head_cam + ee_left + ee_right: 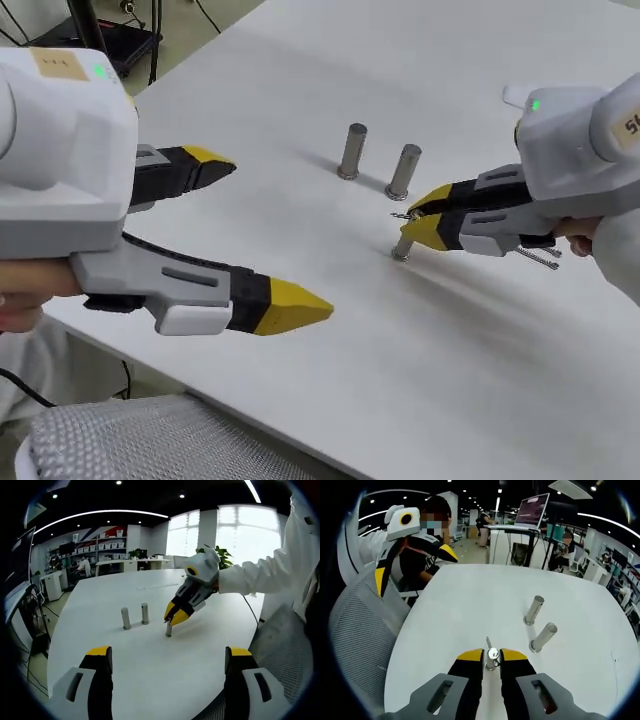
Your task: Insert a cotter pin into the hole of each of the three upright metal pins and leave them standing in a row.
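Observation:
Three upright metal pins stand on the white table (300, 80): a far pin (352, 150), a middle pin (404, 170) and a near pin (402, 250). My right gripper (422, 217) is shut on a thin cotter pin (400, 215), whose tip pokes out just above the near pin's top. In the right gripper view the near pin's top (492, 654) sits between the yellow jaws, and the cotter pin (488, 643) juts forward. My left gripper (265, 235) hangs wide open at the left, holding nothing, well short of the pins. The left gripper view shows the same row (145, 613).
Loose cotter pins (540, 258) lie on the table under the right gripper's body. A grey mesh chair (150, 440) stands below the table's near edge. A small white object (515, 95) lies at the far right. A person's sleeve (265, 575) reaches in from the right.

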